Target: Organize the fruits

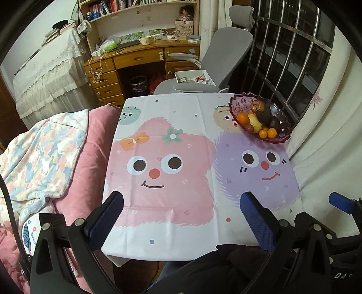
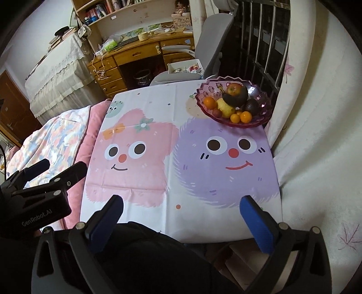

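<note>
Both tools are released and empty, left tool point(image 1: 181, 217) and right tool point(image 2: 181, 217), while the fruit bowl point(image 2: 260, 117) sits at the table's point(image 2: 172, 217) far right corner, about one o'clock, likely nearer the right tool.

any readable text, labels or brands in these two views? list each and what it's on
"GenRobot.AI": white print on the black body of the left gripper, seen in the right wrist view.
"DA": start of white lettering on the right gripper's body, cut off at the frame edge.
Book spines on the shelf: too small to read.
Decorated box on the desk: print blurred, unreadable.
Script on the blue-fish cloth: not legible.
</note>
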A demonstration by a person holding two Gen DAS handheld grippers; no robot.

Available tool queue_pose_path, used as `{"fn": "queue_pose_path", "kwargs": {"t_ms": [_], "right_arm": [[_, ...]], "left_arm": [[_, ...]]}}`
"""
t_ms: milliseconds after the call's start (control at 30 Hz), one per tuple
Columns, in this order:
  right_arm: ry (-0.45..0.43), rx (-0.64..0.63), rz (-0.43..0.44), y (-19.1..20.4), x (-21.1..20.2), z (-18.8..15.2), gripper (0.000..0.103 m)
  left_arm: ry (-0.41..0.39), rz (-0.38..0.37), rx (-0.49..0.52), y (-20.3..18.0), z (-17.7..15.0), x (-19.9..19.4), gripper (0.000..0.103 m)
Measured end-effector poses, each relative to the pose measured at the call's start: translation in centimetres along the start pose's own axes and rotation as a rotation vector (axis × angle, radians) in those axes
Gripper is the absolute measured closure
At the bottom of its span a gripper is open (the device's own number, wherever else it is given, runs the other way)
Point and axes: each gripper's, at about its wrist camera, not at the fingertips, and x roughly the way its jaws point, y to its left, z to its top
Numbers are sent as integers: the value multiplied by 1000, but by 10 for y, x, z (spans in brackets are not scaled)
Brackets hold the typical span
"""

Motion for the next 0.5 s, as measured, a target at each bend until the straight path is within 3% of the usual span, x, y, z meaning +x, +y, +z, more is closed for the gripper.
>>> {"fn": "queue_pose_path", "kwargs": {"t_ms": [500], "right_arm": [[-4,-29,10,13,-1,-8,0]], "left_arm": [[-13,15,-20,13,-9,-10,1]]}}
